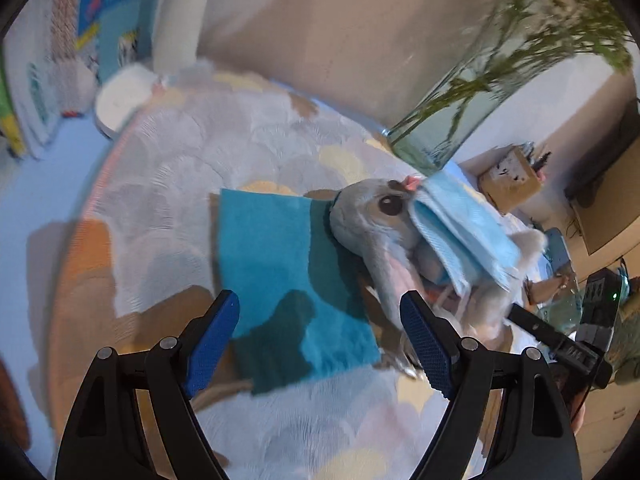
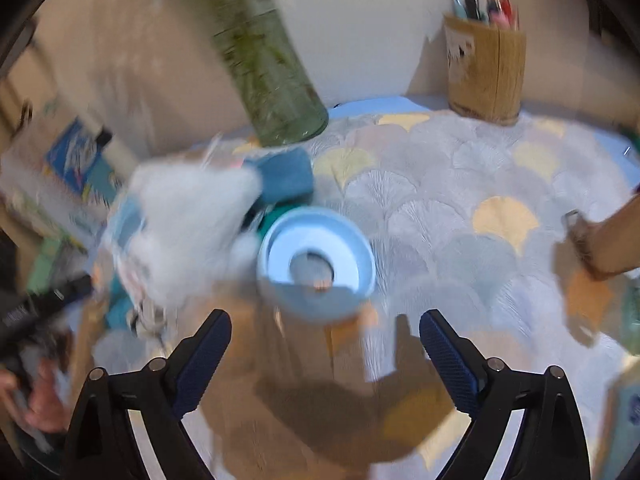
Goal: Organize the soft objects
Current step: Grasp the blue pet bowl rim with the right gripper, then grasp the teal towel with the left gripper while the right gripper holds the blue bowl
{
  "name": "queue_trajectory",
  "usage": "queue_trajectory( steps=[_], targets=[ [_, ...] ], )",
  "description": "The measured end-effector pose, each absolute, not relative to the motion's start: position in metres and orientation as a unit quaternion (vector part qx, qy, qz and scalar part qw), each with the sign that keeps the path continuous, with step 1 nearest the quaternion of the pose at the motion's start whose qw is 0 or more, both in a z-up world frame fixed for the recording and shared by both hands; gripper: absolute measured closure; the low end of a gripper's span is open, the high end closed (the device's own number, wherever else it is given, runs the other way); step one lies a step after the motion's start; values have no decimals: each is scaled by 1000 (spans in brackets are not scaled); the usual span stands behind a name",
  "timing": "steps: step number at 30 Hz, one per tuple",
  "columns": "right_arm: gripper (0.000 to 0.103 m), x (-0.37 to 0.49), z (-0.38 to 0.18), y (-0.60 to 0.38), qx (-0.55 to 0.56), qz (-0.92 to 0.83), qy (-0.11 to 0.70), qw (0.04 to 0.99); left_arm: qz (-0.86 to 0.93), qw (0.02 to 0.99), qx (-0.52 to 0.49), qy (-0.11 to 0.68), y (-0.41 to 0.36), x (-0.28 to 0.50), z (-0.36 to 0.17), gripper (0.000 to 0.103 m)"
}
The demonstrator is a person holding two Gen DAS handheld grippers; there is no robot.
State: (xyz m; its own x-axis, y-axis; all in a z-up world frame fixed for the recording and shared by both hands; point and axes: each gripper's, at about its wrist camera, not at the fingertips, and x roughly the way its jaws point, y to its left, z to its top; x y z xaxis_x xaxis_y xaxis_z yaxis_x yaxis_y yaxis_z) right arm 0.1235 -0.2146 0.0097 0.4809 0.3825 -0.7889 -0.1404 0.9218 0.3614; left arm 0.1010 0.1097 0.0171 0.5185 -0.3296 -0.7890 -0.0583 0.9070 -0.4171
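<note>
A teal cloth (image 1: 276, 272) lies flat on the scallop-patterned mat (image 1: 192, 152). At its right edge rests a grey plush rabbit (image 1: 376, 216) with a light blue face mask (image 1: 456, 224) draped over it. My left gripper (image 1: 320, 312) hangs open above the near edge of the cloth, with nothing between its blue pads. In the blurred right wrist view the plush (image 2: 188, 216) shows as a white mass at left, with teal cloth (image 2: 284, 176) behind it. A light blue roll of tape (image 2: 316, 256) lies on the mat just beyond my right gripper (image 2: 324, 332), which is open and holds nothing.
A glass vase of green stems (image 1: 444, 120) stands behind the plush. A wooden pen holder (image 2: 484, 68) is at the back right. A white round dish (image 1: 120, 100) and a white cylinder (image 1: 180, 28) sit at the back left. A brown box corner (image 2: 608, 240) juts in at right.
</note>
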Motion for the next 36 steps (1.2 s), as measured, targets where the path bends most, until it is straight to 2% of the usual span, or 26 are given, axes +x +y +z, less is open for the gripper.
queue_trajectory(
  steps=[5,6,7,8,10,11,12,19,25,26,27,28,30,32,33,36],
  targets=[
    [8,148,-3,-215,141,155,483,850,-68,864,-158,473,84,109,6,23],
    [16,149,-2,-212,135,160,477,853,-63,867,-144,474,80,110,6,25],
    [31,148,-2,-208,132,167,476,853,-58,871,-129,471,75,109,6,38],
    [36,148,-1,-206,132,173,475,853,-60,874,-115,469,70,108,6,48],
    [38,144,0,-205,124,168,467,859,-71,875,-108,466,64,104,6,85],
    [38,142,1,-205,124,168,463,862,-78,874,-110,467,61,101,4,92],
    [39,139,1,-207,128,168,457,864,-78,875,-108,465,61,99,4,93],
    [39,108,21,-220,161,189,419,873,-96,886,-121,436,78,71,22,94],
    [38,58,38,-202,131,212,408,878,-96,889,-99,436,83,52,26,92],
    [38,51,36,-197,126,216,411,877,-85,887,-93,444,82,54,24,89],
    [38,43,31,-188,116,218,417,875,-81,884,-93,452,82,55,22,75],
    [38,38,28,-183,107,219,420,874,-77,879,-91,462,80,58,19,65],
    [38,29,18,-168,75,215,428,875,-66,880,-78,464,77,58,16,58],
    [38,24,8,-155,48,208,437,874,-72,882,-59,462,69,58,15,47],
    [38,22,4,-151,38,206,439,874,-78,883,-53,460,66,57,13,36],
    [38,18,-4,-143,14,198,440,876,-81,885,-23,458,56,55,11,29]
  ],
)
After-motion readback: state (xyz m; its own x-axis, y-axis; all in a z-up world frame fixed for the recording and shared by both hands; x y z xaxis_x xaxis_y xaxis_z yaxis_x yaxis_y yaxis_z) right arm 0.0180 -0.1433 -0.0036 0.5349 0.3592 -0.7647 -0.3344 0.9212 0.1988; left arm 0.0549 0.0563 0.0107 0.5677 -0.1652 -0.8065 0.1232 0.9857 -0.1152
